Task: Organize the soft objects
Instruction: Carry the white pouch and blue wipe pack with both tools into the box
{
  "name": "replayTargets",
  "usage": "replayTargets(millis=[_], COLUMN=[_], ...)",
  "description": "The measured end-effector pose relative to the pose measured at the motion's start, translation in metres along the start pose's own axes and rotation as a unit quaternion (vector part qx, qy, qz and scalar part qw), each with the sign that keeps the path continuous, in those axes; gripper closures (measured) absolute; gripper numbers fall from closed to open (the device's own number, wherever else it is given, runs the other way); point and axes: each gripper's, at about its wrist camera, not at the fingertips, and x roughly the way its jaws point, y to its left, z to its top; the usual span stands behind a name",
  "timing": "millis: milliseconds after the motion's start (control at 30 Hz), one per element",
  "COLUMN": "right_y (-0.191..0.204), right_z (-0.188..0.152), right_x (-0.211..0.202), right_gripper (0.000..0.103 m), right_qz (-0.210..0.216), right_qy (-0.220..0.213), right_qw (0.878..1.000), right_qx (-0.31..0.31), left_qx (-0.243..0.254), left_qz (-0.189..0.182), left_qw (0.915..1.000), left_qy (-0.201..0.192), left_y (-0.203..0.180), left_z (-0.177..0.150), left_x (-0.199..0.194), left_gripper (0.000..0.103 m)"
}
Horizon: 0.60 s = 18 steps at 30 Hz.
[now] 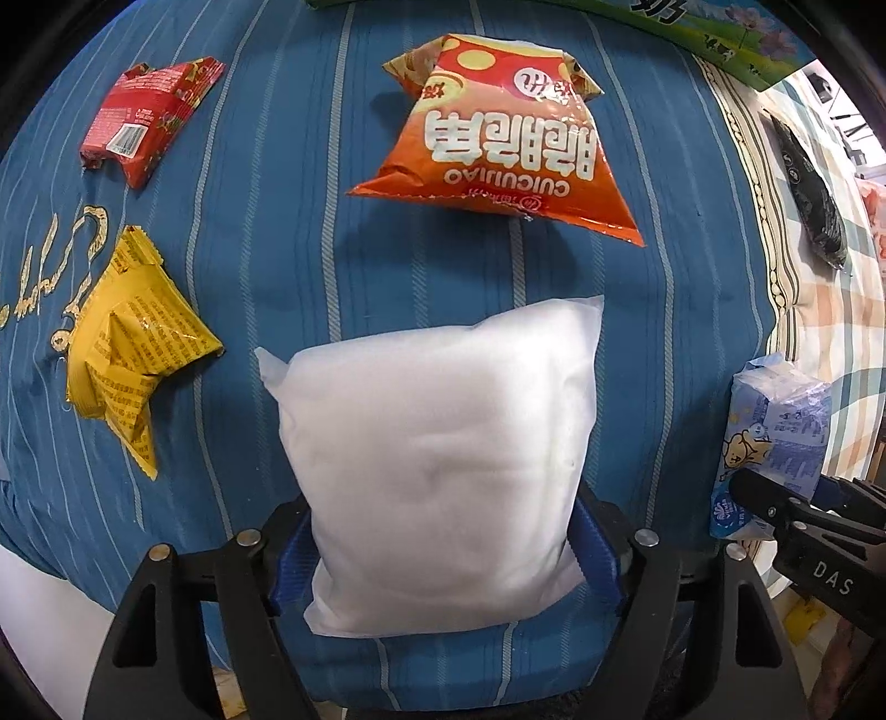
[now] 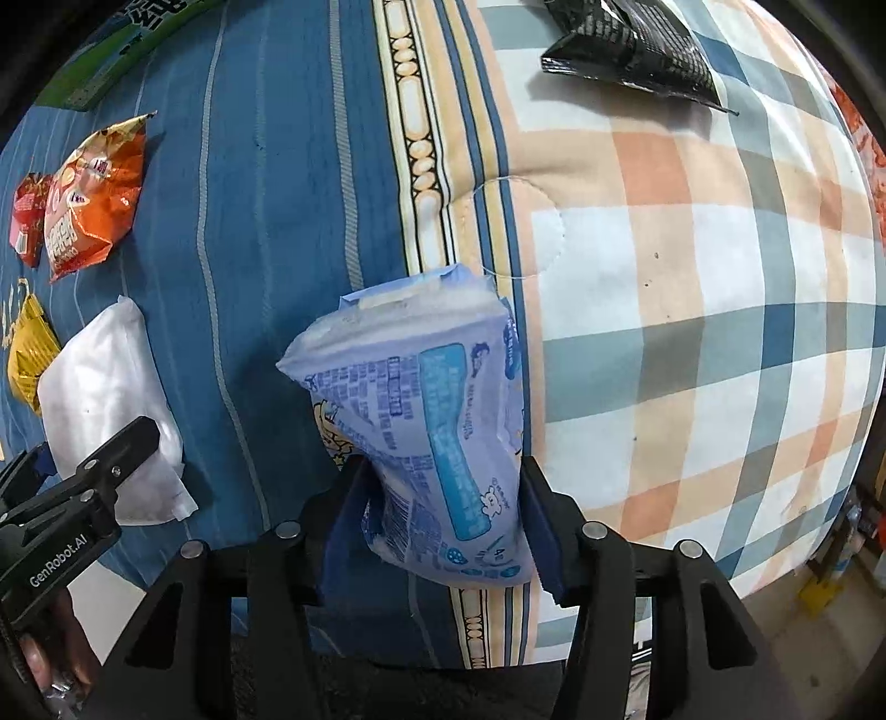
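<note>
My left gripper [image 1: 443, 548] is shut on a plain white soft pack [image 1: 437, 448], which it grips by its near end over the blue striped bedding [image 1: 288, 232]. The pack also shows in the right wrist view [image 2: 105, 387]. My right gripper [image 2: 437, 509] is shut on a blue tissue pack [image 2: 426, 421], held upright above the seam between the blue striped cloth and the checked cloth [image 2: 692, 310]. The tissue pack shows at the right edge of the left wrist view [image 1: 769, 437].
On the blue bedding lie an orange snack bag [image 1: 498, 149], a red snack packet [image 1: 144, 116] and a crumpled yellow packet [image 1: 127, 349]. A black packet [image 2: 631, 44] lies on the checked cloth. A green box [image 1: 720, 39] is at the far edge.
</note>
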Motion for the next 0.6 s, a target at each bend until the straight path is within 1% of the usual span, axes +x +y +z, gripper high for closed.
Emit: replayTargets(millis=[33,67,100,133,233,300,433,533,600], right_y=[0.014,0.014,0.029,0.03,0.038,0.043,0.049,0.051,0.052], right_z=[0.006,0.004,0.006,0.004,0.0,-0.004,-0.014,-0.021,-0.025], right_x=[0.008,0.008,0.022,0.022,0.017,0.012,0.0,-0.01,-0.016], right_gripper=[0.05,0.052,0.055,0.059,0.065,0.068,0.07,0.07,0.07], right_qz=[-0.001,0.0,0.0,0.0,-0.004,-0.007,-0.009,-0.001,0.002], right_qy=[0.0,0.0,0.0,0.0,-0.002,-0.004,-0.019,-0.029,-0.037], right_qw=[1.0,1.0,1.0,1.0,1.0,1.0,1.0,0.999,0.999], right_qx=[-0.001,-0.001,0.001,0.0,-0.007,-0.014,-0.023,-0.024,-0.025], left_qx=[0.0,0.002,0.004,0.005,0.011,0.015,0.019,0.023,0.025], left_qz=[0.001,0.003,0.006,0.008,0.015,0.016,0.013,0.008,-0.001], left_qw=[1.0,1.0,1.0,0.9999,0.9996,0.9993,0.9986,0.9979,0.9973], left_qy=[-0.001,-0.003,-0.005,-0.009,-0.023,-0.031,-0.048,-0.06,-0.069], left_y=[-0.002,-0.006,-0.007,-0.009,-0.01,-0.011,-0.011,-0.008,-0.006], left_z=[-0.003,-0.003,-0.004,-0.007,-0.012,-0.016,-0.02,-0.021,-0.022], left_x=[-0.004,-0.004,-0.008,-0.012,-0.021,-0.027,-0.042,-0.057,-0.067], left_gripper=[0.032,0.036,0.037,0.039,0.04,0.04,0.04,0.04,0.04])
